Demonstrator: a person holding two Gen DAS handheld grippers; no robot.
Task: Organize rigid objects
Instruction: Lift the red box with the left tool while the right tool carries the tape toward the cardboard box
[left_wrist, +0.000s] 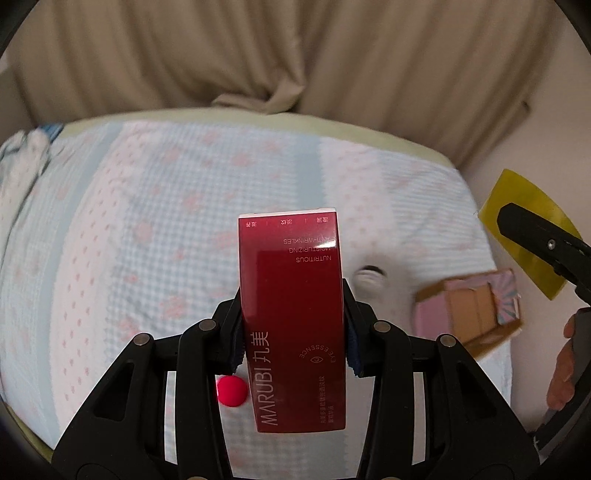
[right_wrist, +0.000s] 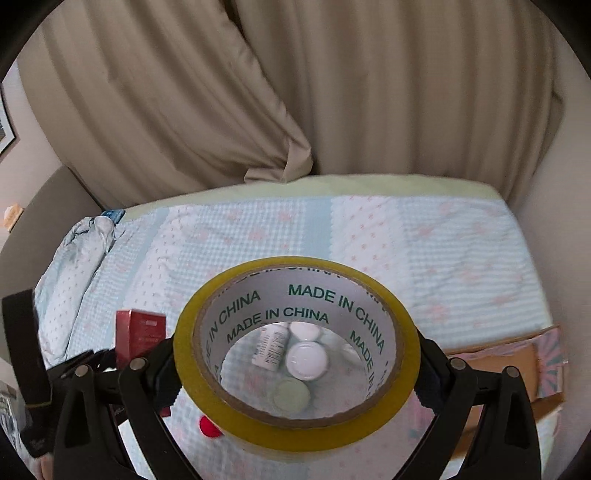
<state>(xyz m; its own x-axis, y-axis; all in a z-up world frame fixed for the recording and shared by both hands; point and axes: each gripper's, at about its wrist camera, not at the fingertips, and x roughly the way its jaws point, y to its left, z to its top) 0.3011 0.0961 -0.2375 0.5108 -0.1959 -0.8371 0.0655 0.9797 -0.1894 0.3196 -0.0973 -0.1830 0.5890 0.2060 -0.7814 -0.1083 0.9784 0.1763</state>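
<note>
Left wrist view: the left gripper (left_wrist: 293, 328) pinches a tall dark red cardboard box (left_wrist: 293, 321) at mid-frame, above the blue-and-pink quilted bed (left_wrist: 129, 221). It could tip out — the pads only grip low on its sides. The bed edge curves down the right, by the open pink cardboard box (left_wrist: 469, 314).

Right wrist view: the right gripper (right_wrist: 295, 369) squeezes a yellow roll of tape (right_wrist: 295, 432). The round roll could slip sideways. Small white jars (right_wrist: 306, 360) show through its hole — the upper bed is free.
</note>
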